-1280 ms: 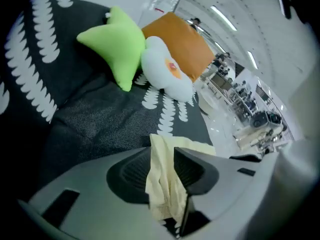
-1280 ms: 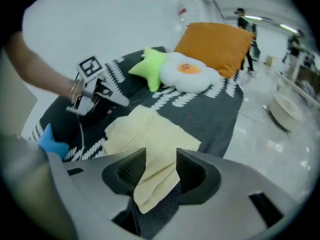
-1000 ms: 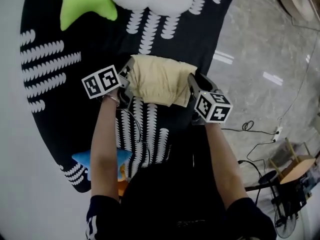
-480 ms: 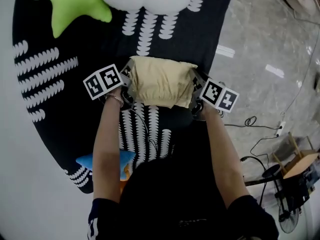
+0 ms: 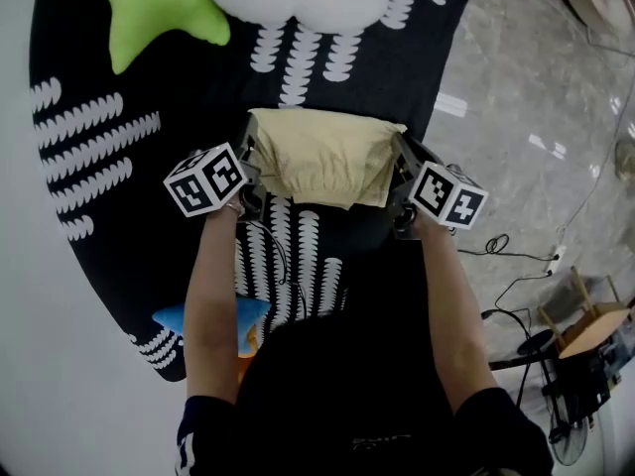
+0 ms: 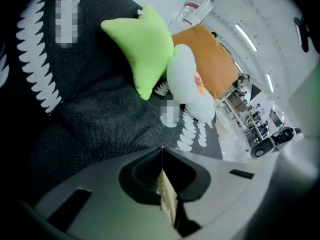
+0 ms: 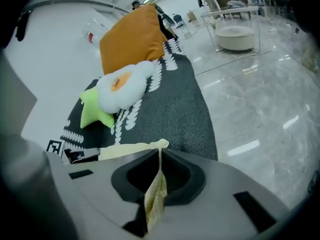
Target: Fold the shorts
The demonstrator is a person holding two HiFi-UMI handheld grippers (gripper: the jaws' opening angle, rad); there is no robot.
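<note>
Your left tongs (image 6: 162, 156) clenched on the left edge of the beige shorts (image 5: 322, 157), your right tongs (image 7: 160, 156) just closing tight on their right edge, black patterned rug (image 5: 109, 216) beneath them.

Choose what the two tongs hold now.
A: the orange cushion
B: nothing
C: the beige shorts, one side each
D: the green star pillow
C: the left tongs and the right tongs, whose jaws have just been closing, each pinch beige cloth, and the shorts span between them.
</note>
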